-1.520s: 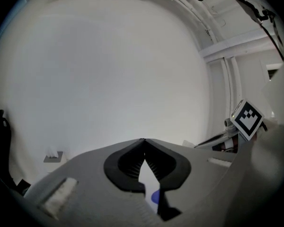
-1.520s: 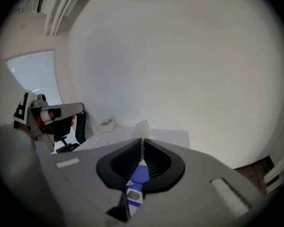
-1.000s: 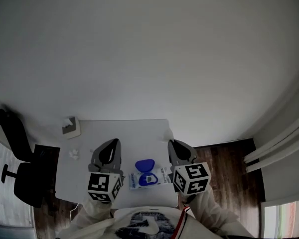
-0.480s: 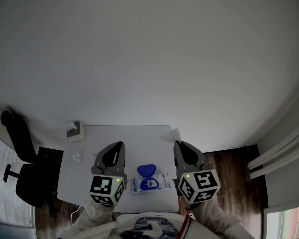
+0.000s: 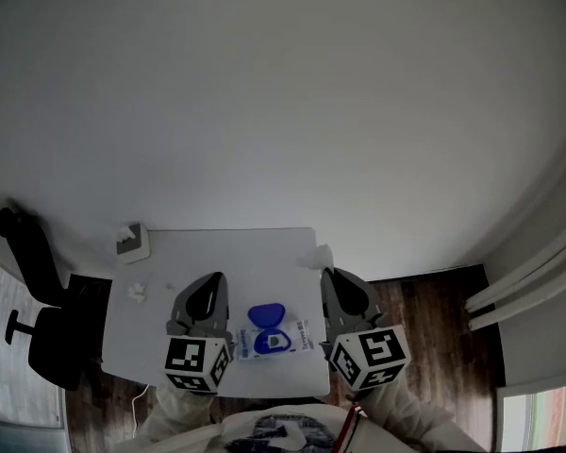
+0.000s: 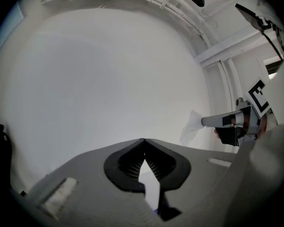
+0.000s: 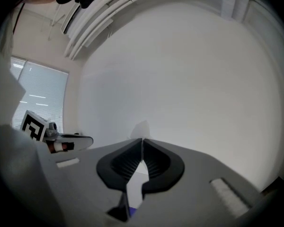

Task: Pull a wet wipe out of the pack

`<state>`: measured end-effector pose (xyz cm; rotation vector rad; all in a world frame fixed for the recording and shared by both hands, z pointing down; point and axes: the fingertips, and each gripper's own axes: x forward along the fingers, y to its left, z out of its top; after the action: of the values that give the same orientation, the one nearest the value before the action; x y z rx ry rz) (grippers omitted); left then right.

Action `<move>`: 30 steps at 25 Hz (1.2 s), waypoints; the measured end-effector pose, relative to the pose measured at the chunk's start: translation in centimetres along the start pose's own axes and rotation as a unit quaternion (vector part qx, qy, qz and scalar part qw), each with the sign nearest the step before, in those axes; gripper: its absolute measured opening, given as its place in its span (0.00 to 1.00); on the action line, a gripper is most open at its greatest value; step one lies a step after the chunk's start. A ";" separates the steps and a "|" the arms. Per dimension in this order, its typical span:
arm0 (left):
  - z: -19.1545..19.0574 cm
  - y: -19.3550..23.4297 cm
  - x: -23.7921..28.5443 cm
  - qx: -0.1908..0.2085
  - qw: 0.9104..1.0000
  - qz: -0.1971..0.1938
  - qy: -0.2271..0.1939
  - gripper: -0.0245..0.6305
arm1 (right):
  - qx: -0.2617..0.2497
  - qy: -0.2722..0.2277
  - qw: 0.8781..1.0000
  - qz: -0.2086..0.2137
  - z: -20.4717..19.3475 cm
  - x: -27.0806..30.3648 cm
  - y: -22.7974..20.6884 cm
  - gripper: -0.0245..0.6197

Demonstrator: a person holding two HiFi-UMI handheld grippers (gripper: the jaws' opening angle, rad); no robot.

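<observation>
Wipe's out: the right gripper (image 7: 142, 139) has the wet wipe (image 5: 316, 256) clear of the pack (image 5: 281, 340)!
The right gripper's jaws are clenched on the wet wipe, which sticks out past their tips over the far right corner of the surface (image 5: 226, 248), well apart from the pack, so the pull looks done (only setting it down could remain, I'd judge). The pack lies at the near edge between both grippers, its blue lid (image 5: 267, 313) flipped open; what's left inside can't be made out. The left gripper (image 6: 144, 141) has its jaws closed tip to tip on nothing. A small box (image 5: 133, 243) sits at the far left corner, contents unclear, with a crumpled white scrap (image 5: 137, 293) near the left edge.
</observation>
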<state>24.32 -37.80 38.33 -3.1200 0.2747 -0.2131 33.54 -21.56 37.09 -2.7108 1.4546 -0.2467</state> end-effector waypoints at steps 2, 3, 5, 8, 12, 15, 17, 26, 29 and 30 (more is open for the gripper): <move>0.2 -0.3 -0.2 0.000 1.000 -0.005 -0.003 0.04 | 0.001 -0.001 1.000 -0.001 0.0 -0.4 0.2 0.06; 0.3 -0.4 -0.4 0.000 1.000 -0.006 -0.005 0.04 | 0.002 -0.001 1.000 -0.001 0.0 -0.5 0.4 0.06; 0.3 -0.4 -1.2 -0.001 1.000 -0.008 -0.009 0.04 | 0.002 0.000 1.000 -0.002 -0.2 -1.1 1.1 0.06; 0.2 -0.6 -3.2 -0.003 1.000 -0.011 -0.014 0.04 | 0.002 0.002 1.000 -0.005 -0.7 -2.5 2.5 0.06; -0.5 -0.2 -7.2 -0.008 1.000 -0.016 -0.014 0.04 | 0.001 -0.004 1.000 -0.012 -0.9 -4.9 5.6 0.06; -0.7 0.5 -10.5 -0.009 1.000 -0.017 -0.017 0.04 | 0.001 -0.007 1.000 -0.016 -1.2 -6.6 8.2 0.06; -0.7 1.0 -12.5 -0.010 1.000 -0.017 -0.021 0.04 | -0.001 -0.010 1.000 -0.018 -1.3 -7.7 10.0 0.06; -1.2 0.6 -21.3 -0.002 0.998 -0.038 -0.040 0.04 | -0.009 -0.028 0.999 -0.043 -2.3 -14.4 16.4 0.06; -1.7 0.3 -24.4 0.002 0.998 -0.042 -0.041 0.04 | -0.008 -0.035 0.998 -0.049 -2.8 -17.0 18.4 0.06; -1.9 0.2 -25.3 0.002 0.998 -0.043 -0.041 0.04 | -0.008 -0.037 0.998 -0.051 -2.9 -17.7 19.0 0.06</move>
<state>-0.66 -33.58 36.81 -3.1297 0.1391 -0.0865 7.76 -17.30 35.57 -2.7789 1.3073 -0.1390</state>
